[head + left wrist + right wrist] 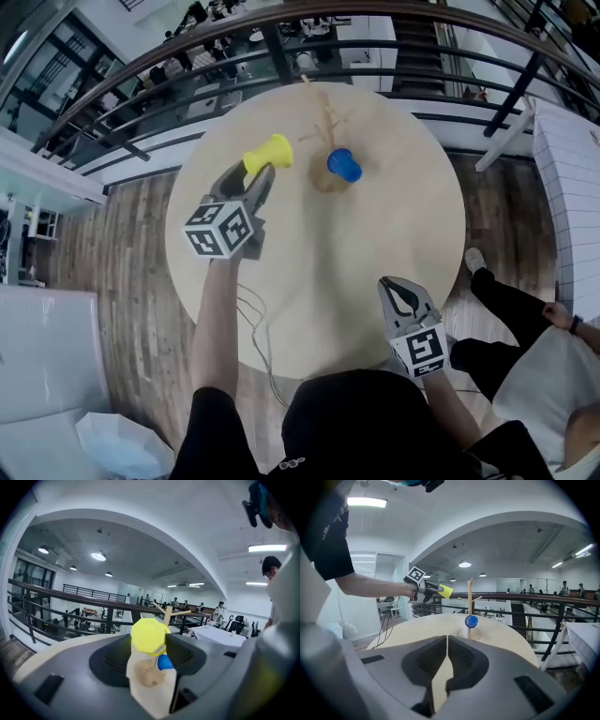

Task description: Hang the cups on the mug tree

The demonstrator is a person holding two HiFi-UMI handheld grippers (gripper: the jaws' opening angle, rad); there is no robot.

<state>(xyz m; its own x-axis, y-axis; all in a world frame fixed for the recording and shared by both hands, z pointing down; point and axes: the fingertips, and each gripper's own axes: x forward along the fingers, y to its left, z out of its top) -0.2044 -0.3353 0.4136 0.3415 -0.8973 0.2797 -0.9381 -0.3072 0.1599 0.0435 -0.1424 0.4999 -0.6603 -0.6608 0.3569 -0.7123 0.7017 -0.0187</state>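
A wooden mug tree point(327, 127) stands at the far side of the round table point(309, 281). A blue cup point(344, 166) hangs low on it, above its round base. My left gripper point(265, 171) is raised over the table left of the tree and is shut on a yellow cup point(268, 154). In the left gripper view the yellow cup point(150, 636) sits between the jaws, with the tree point(168, 614) and the blue cup point(164, 662) just beyond. My right gripper point(399, 286) rests low at the table's near right, jaws shut and empty. Its view shows the tree point(470, 606), the blue cup point(471, 621) and the yellow cup point(446, 591).
A dark railing point(450, 56) curves round the far side of the table, with a lower floor beyond. A white table point(572, 178) stands to the right. A seated person's legs point(506, 309) are near the table's right front. Cables point(258, 337) hang by the near edge.
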